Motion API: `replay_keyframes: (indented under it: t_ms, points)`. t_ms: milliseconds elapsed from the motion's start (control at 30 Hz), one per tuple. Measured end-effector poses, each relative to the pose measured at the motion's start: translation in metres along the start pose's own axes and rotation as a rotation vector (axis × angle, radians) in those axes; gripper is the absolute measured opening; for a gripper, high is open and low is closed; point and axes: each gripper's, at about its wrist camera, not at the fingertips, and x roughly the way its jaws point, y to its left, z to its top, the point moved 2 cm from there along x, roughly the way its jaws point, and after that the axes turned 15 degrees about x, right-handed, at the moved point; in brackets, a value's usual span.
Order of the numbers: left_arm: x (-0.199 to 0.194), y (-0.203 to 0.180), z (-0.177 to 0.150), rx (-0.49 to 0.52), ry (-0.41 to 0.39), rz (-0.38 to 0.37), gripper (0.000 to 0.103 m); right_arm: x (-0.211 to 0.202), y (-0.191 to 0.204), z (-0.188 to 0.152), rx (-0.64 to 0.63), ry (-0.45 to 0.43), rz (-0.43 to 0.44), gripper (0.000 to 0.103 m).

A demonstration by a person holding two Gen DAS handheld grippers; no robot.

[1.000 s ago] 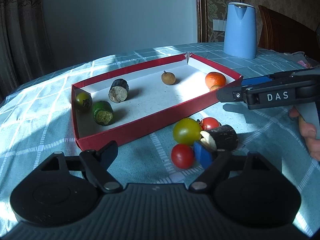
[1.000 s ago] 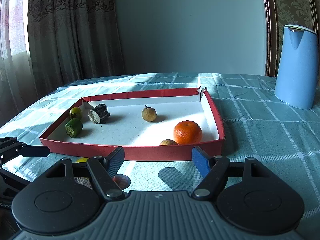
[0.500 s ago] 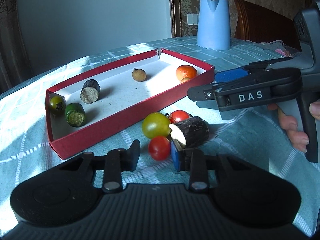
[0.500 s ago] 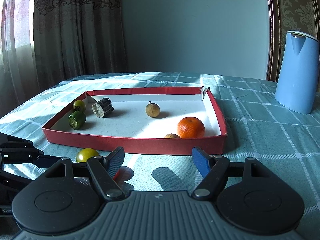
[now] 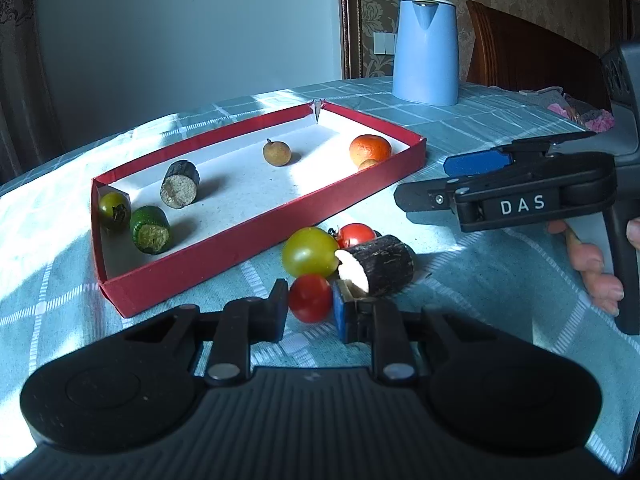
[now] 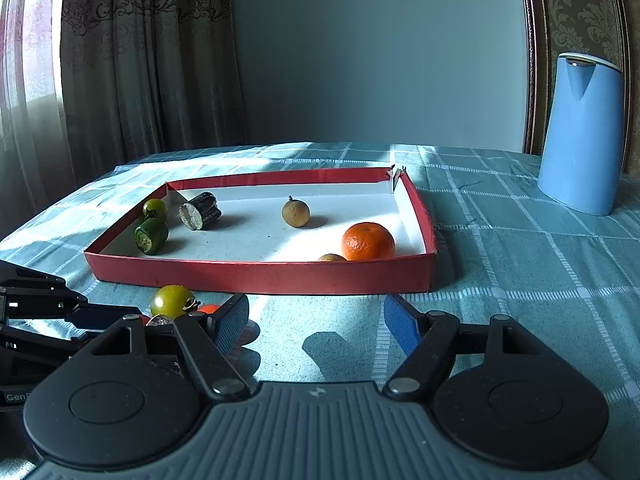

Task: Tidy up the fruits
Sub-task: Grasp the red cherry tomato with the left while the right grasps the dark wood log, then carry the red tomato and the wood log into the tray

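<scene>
A red cherry tomato (image 5: 310,298) lies on the tablecloth between the fingers of my left gripper (image 5: 310,308), which has closed on it. Beside it lie a green tomato (image 5: 310,251), a second red tomato (image 5: 356,234) and a dark cut stub (image 5: 382,265). The red tray (image 5: 256,236) holds an orange (image 5: 370,148), a brown longan (image 5: 276,153), a dark stub (image 5: 180,185), a green stub (image 5: 151,230) and a small green tomato (image 5: 114,207). My right gripper (image 6: 316,320) is open and empty in front of the tray (image 6: 260,278); it also shows in the left wrist view (image 5: 436,184).
A blue kettle (image 5: 425,50) stands on the table beyond the tray, seen in the right wrist view too (image 6: 580,136). A wooden chair (image 5: 532,60) stands behind the table. Curtains (image 6: 112,60) hang at the left. A checked teal tablecloth (image 6: 520,280) covers the table.
My left gripper has moved forward and narrowed from wide open until its fingers close on the red cherry tomato. The right gripper has stayed open and shifted slightly.
</scene>
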Motion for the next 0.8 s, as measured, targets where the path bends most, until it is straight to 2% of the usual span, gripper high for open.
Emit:
replay_keyframes:
  t_ms: [300,800]
  points:
    - [-0.002,0.020,-0.007,-0.092,0.037,0.105,0.021,-0.009,0.003,-0.013,0.032,0.064,0.057,0.074]
    - [-0.003,0.023,-0.008,-0.104,0.040,0.130,0.021,-0.022,0.023,-0.025,0.077,0.099,0.134,0.074]
